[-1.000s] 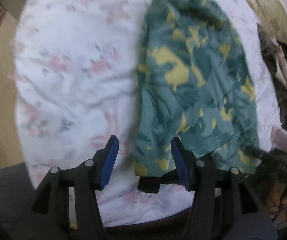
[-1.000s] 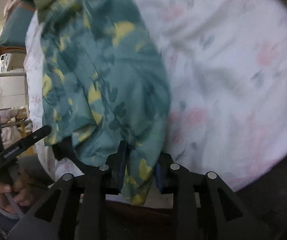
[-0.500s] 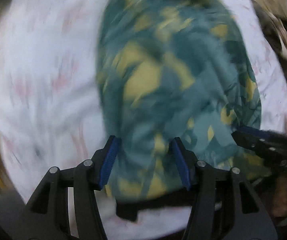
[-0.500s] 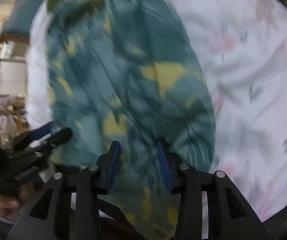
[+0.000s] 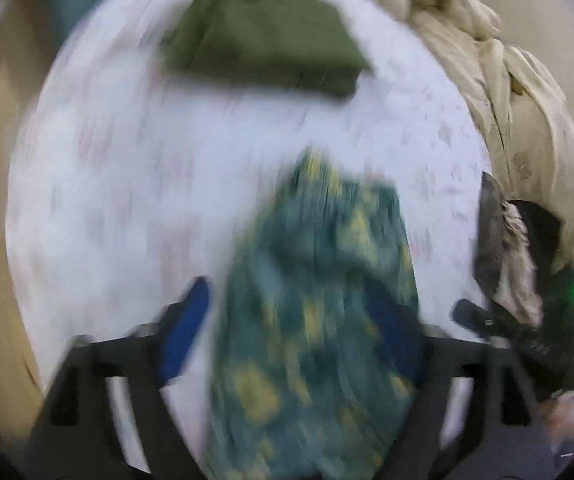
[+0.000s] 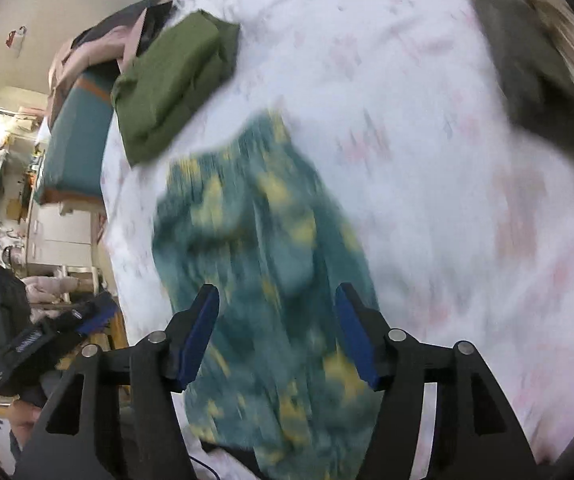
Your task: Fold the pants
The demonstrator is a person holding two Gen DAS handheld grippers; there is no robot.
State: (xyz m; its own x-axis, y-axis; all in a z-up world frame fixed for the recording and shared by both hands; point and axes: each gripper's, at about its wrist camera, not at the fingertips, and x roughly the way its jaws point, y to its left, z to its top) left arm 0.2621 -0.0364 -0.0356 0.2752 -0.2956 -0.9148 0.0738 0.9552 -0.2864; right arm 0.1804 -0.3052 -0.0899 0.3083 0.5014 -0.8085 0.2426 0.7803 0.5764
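The teal and yellow leaf-print pants lie on the white floral bedsheet, blurred by motion. In the left wrist view my left gripper is open, with the pants lying between its blue pads. In the right wrist view the pants also lie between the spread blue pads of my open right gripper. Neither gripper pinches the cloth. The left gripper shows at the left edge of the right wrist view, and the right gripper shows at the right of the left wrist view.
A folded olive-green garment lies further up the bed, also in the right wrist view. A heap of cream bedding and dark clothes lies along the right side. Furniture and clutter stand beyond the bed.
My right gripper has let go of the pants and opened. Both grippers have pulled back and tilted, so more of the bed and the olive garment now show. The pants look shorter, bunched.
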